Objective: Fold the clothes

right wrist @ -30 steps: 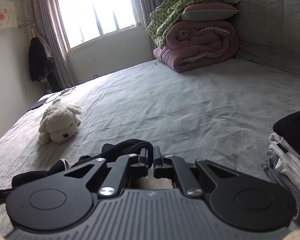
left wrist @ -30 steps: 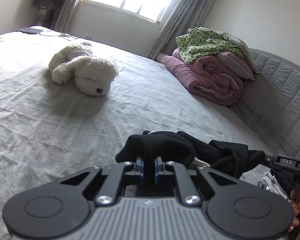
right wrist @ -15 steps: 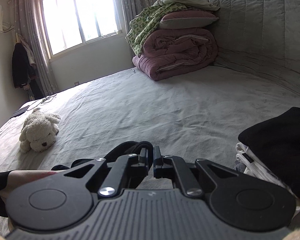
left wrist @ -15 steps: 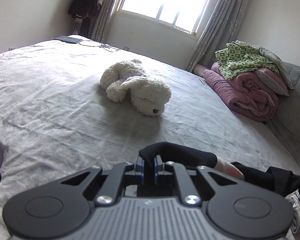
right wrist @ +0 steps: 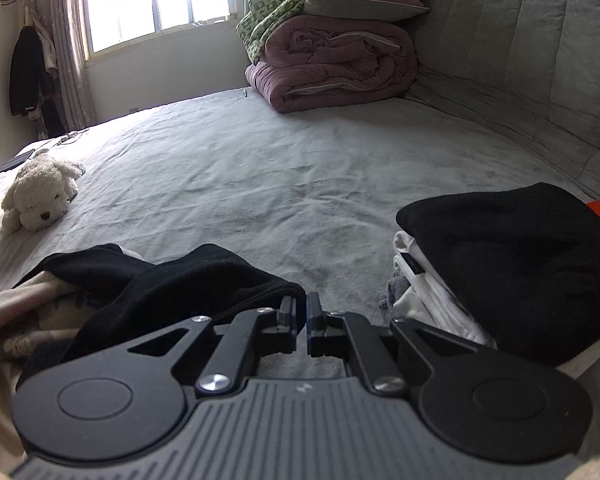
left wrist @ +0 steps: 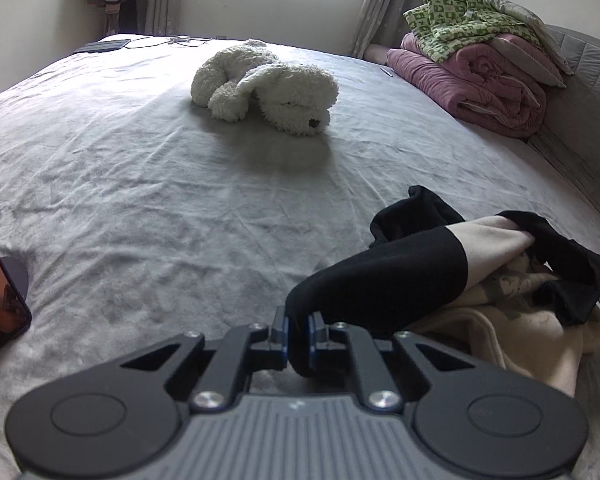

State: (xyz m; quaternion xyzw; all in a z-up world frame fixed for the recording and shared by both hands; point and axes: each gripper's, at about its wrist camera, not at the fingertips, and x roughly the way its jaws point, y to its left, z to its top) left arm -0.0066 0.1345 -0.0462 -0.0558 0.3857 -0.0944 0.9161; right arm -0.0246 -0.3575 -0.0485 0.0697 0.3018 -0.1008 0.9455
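Grey bed [left wrist: 148, 184], window-lit: black-and-cream garment [left wrist: 404, 280] lowered to the near edge since a second ago, bunched, not yet spread. Left gripper [left wrist: 298, 334] pinching one black cuff, right gripper [right wrist: 301, 322] pinching another. Folded stack [right wrist: 512, 264] beside, plush dog [left wrist: 268, 88] mid-bed.

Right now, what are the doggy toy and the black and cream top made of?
The plush dog looks like shaggy cream-white synthetic fur over soft stuffing: its surface is tufted and matte, and it slumps on the bed sheet. The black and cream garment seems a soft knit or fleece, possibly cotton: it drapes in rounded folds, without shine. The exact fibre cannot be told.
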